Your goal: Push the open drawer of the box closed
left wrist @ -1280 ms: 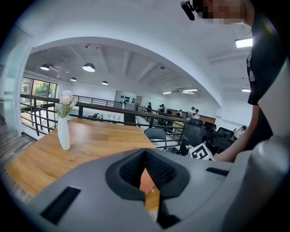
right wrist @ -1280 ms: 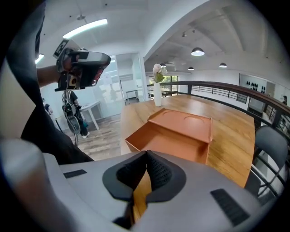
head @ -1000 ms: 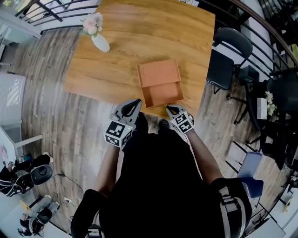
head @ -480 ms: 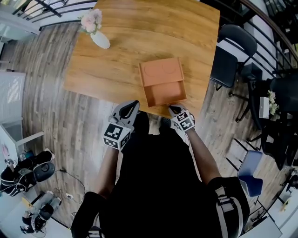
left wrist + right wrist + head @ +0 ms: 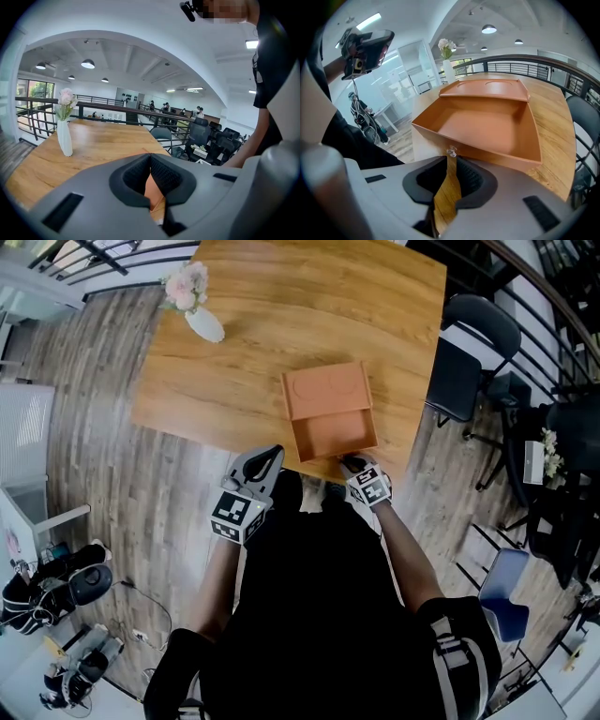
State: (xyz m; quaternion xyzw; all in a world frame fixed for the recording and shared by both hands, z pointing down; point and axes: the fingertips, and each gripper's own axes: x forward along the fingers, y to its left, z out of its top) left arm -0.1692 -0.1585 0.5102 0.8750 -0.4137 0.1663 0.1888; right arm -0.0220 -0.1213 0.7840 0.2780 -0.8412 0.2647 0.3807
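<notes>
1. The right tongs [image 5: 449, 161] are clenched to a thin slit and grasp nothing. Their tips sit right at a small clear knob [image 5: 451, 151]; whether they touch it I cannot tell.
2. The knob is on the front panel of the drawer [image 5: 487, 126], straight ahead of the right tongs. The drawer is a shallow, smooth, terracotta-coloured tray that stands open, with its front panel set across their line.
3. Just beyond the drawer is the box [image 5: 325, 390], in the same matte orange, squarish, with a flat lid showing shallow rounded impressions. Box and drawer together run lengthwise away from the tongs, and the drawer's front points back at them.
4. The left tongs [image 5: 150, 159] are clenched with tips together and hold nothing. They are to the left of the right pair, off the near edge of the surface [image 5: 281, 315] and apart from the drawer.
5. The surface is warm wood grain.
6. Far ahead and left of the left tongs, a white vase [image 5: 64, 136] stands upright with pale flowers.
</notes>
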